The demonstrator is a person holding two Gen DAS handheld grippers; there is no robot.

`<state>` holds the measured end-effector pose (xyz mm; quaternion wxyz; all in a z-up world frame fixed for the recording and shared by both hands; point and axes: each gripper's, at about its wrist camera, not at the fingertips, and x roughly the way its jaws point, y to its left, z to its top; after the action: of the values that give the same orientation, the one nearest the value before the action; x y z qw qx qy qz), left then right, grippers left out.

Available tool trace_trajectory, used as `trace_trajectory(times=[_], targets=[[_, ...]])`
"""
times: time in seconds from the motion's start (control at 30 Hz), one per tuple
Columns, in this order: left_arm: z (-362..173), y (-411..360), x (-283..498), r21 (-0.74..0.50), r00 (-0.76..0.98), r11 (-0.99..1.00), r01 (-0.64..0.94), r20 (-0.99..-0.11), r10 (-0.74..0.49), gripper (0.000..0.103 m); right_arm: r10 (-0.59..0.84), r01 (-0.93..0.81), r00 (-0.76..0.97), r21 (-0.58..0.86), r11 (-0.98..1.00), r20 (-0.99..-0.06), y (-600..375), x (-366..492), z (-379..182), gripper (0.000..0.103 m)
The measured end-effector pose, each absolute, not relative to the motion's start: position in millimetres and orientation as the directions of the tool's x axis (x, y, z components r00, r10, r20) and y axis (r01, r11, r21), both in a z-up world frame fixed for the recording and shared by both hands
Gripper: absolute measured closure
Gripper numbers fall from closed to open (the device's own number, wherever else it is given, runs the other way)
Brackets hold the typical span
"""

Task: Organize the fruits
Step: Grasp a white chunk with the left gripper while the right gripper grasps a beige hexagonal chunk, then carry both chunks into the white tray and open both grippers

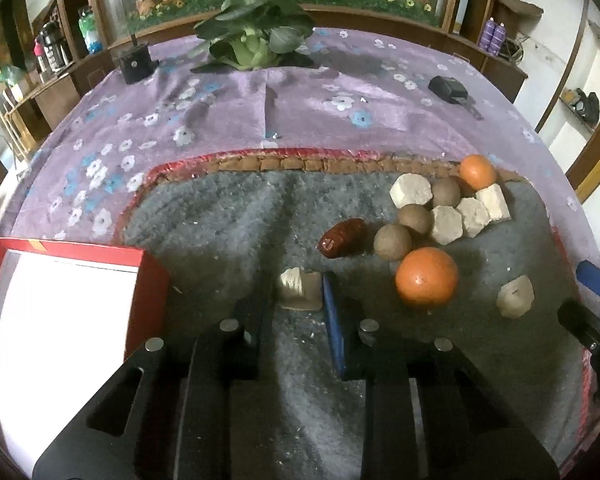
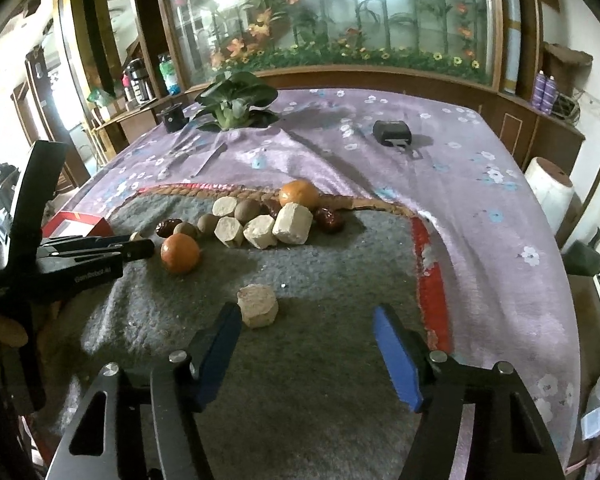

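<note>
On the grey mat (image 1: 228,216), the left gripper (image 1: 300,292) was closed on a pale block (image 1: 298,288), while the right gripper (image 2: 306,330) stood wide beside another pale block (image 2: 257,305)

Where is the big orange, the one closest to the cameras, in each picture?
Left wrist view: the big orange sits right of centre on the grey mat, just right of the left gripper's fingers.
Right wrist view: the big orange sits left of centre, beside the left gripper's fingers.
Shared landmark: the leafy green plant at the table's far edge.
</note>
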<state>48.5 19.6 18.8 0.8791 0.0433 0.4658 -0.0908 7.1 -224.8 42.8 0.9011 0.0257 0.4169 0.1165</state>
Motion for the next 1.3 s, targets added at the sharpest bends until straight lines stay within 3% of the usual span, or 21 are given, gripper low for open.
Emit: trace_trajectory(times=[0.2,0.4,0.43,0.47,0.5,0.57,0.83,1.3], targets=[[23,24,43,-0.012,0.562,0.982,0.187,-0.819,-0.117,0.080,0.272,-0.238,0.604,0.156,0.959,-0.749,-215,11,39,0.036],[34,28,33,-0.046,0.568,0.980,0.193,-0.810,-0.150,0.080,0.244,-0.300,0.576,0.076,0.951,-0.780,-192,26,27,0.036],[37,29,31,-0.049,0.571,0.980,0.192,-0.807,-0.152,0.080,0.238,-0.300,0.566,0.072,0.951,-0.789,-190,29,24,0.043],[39,30,29,-0.052,0.572,0.980,0.191,-0.805,-0.154,0.080,0.232,-0.302,0.550,0.068,0.951,-0.803,-188,32,18,0.062],[41,31,26,-0.054,0.573,0.980,0.189,-0.805,-0.155,0.080,0.232,-0.309,0.536,0.067,0.949,-0.812,-187,35,14,0.063],[46,34,21,-0.059,0.578,0.981,0.183,-0.801,-0.155,0.080,0.237,-0.322,0.550,0.058,0.945,-0.801,-185,32,15,0.075],[69,55,-7,-0.072,0.598,0.985,0.156,-0.787,-0.153,0.080,0.268,-0.346,0.575,0.067,0.936,-0.773,-176,10,38,0.075],[84,137,-26,-0.039,0.628,0.999,-0.006,-0.778,-0.026,0.080,0.487,-0.545,0.502,0.175,0.820,-0.714,-83,-6,76,0.075]])
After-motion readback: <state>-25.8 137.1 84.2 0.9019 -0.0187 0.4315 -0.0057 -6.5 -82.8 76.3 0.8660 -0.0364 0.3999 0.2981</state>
